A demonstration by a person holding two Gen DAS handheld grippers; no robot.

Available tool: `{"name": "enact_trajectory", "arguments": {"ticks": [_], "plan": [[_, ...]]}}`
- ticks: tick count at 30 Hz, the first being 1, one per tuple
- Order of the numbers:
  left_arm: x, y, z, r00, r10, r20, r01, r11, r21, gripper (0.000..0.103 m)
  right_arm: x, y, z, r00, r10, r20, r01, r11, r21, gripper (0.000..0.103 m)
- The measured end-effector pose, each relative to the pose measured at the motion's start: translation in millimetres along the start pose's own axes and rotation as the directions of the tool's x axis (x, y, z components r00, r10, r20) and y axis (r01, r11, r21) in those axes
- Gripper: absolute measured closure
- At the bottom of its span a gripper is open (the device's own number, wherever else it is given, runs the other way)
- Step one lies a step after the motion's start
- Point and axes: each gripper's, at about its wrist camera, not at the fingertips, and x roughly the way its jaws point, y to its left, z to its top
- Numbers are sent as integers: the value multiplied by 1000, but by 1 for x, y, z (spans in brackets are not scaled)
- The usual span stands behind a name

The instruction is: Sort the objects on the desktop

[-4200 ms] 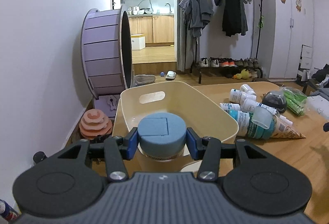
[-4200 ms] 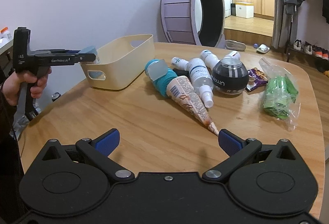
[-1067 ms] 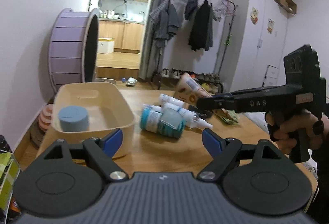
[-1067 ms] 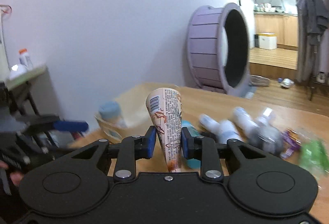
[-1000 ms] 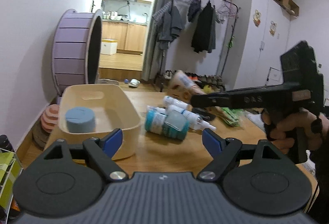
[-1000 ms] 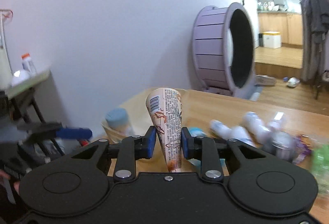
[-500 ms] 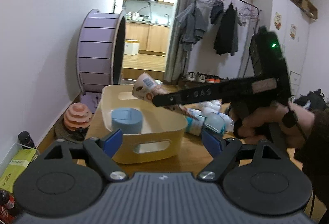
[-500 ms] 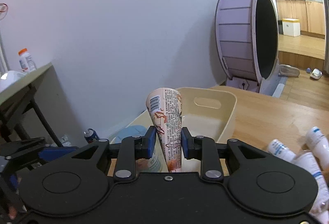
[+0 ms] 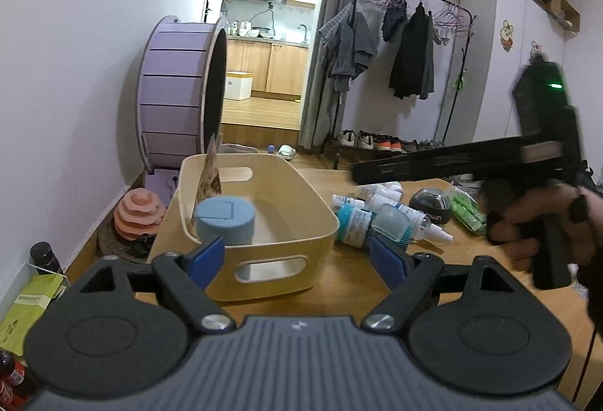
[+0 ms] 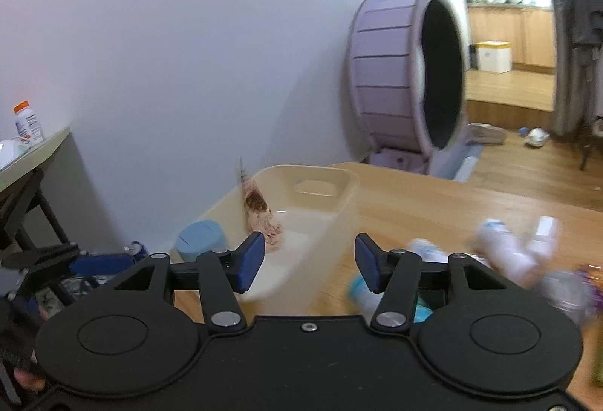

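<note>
Both our grippers, left gripper point(image 9: 297, 256) and right gripper point(image 10: 307, 260), are spread, empty; cone wrapper point(image 9: 208, 184) leans inside the bin point(image 9: 264, 264) beside the blue-lidded jar point(image 9: 225, 218).

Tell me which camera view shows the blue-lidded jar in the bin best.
The left wrist view. There the blue-lidded jar stands sharp and near in the cream bin, its flat lid and side both showing, with the paper cone leaning behind it. The right wrist view shows the jar smaller, motion-blurred and partly cut off by the gripper's frame.
</note>
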Motion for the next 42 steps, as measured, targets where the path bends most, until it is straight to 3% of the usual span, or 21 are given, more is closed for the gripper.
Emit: {"name": "enact_trajectory", "arguments": {"ticks": [5,9,17,20,25,31,35,38,40,42], "plan": [[5,-10,-2,1000,-22,-8,22,1000,11,19,-29,-22,-16,994,-112,19,112,993,-26,44],[11,-20,-3,999,-53,-10,53,998,25,19,-30,-34,-31,990,-138,-11,137,990,-37,44],[22,-33,-7,997,-73,-31,74,996,46,19,-7,-34,-48,994,-99,-39,96,992,-86,40],[24,-33,-7,997,-68,-34,70,996,46,19,-1,-27,-47,995,-104,-9,101,985,-142,40],[26,-31,-7,997,-64,-40,65,997,39,19,10,-11,-48,993,-114,28,117,963,-243,40],[25,-28,-7,996,-72,-44,73,997,25,19,28,3,-56,989,-144,11,140,929,-343,42],[25,-24,-6,996,-71,-50,71,998,0,19,34,7,-60,985,-171,13,163,905,-393,63],[24,-22,-5,996,-72,-47,71,997,-12,19,31,5,-58,985,-173,25,170,909,-382,67],[23,-22,-5,996,-73,-46,73,997,-10,19,28,4,-56,985,-169,34,170,914,-368,75],[22,-23,-6,996,-74,-45,73,997,-7,19,22,3,-52,986,-158,44,164,923,-349,75]]}}
